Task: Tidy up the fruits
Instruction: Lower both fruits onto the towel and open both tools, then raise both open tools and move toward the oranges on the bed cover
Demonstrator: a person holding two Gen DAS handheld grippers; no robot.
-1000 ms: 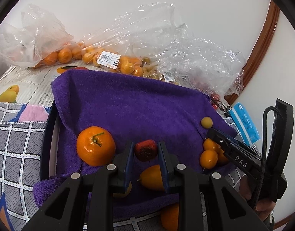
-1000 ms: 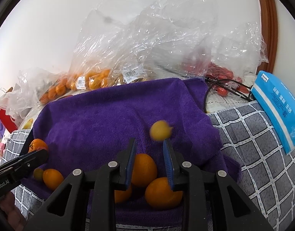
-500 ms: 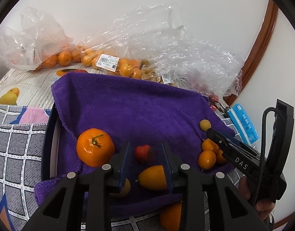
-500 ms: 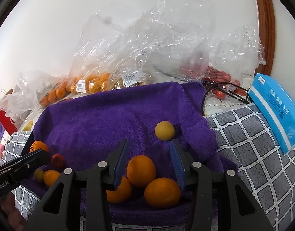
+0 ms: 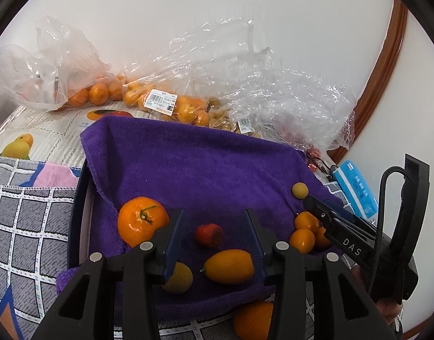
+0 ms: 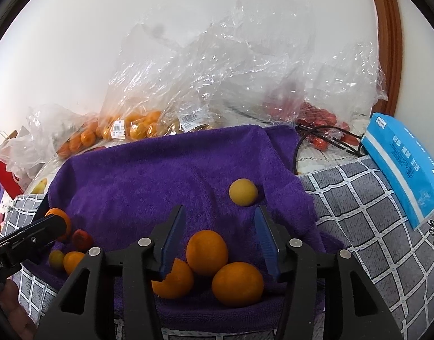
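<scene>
A purple towel [image 5: 202, 170] holds the fruit. My left gripper [image 5: 213, 216] hovers just above it, its jaws opening. A small red fruit [image 5: 209, 234] lies loose on the towel between them, untouched by the pads. A stemmed mandarin [image 5: 141, 221] sits to its left, and an oval orange fruit [image 5: 228, 266] and a yellowish one [image 5: 178, 277] lie nearer. My right gripper [image 6: 219, 212] is also opening, with nothing gripped. A small yellow round fruit [image 6: 243, 195] rests just beyond its right finger. Three oranges [image 6: 207, 248] lie below its jaws.
Clear plastic bags of small oranges [image 5: 160, 104] and red fruit [image 6: 316, 119] crowd the back by the wall. A blue tissue pack [image 6: 401, 164] and a black cable [image 6: 316, 138] lie to the right on a grey checked cloth [image 6: 372, 226]. One orange [image 5: 253, 320] sits off the towel's front edge.
Both grippers opened. The red fruit came out of the left jaws and lies on the towel. The yellow fruit left the right jaws and settled just beyond them.
</scene>
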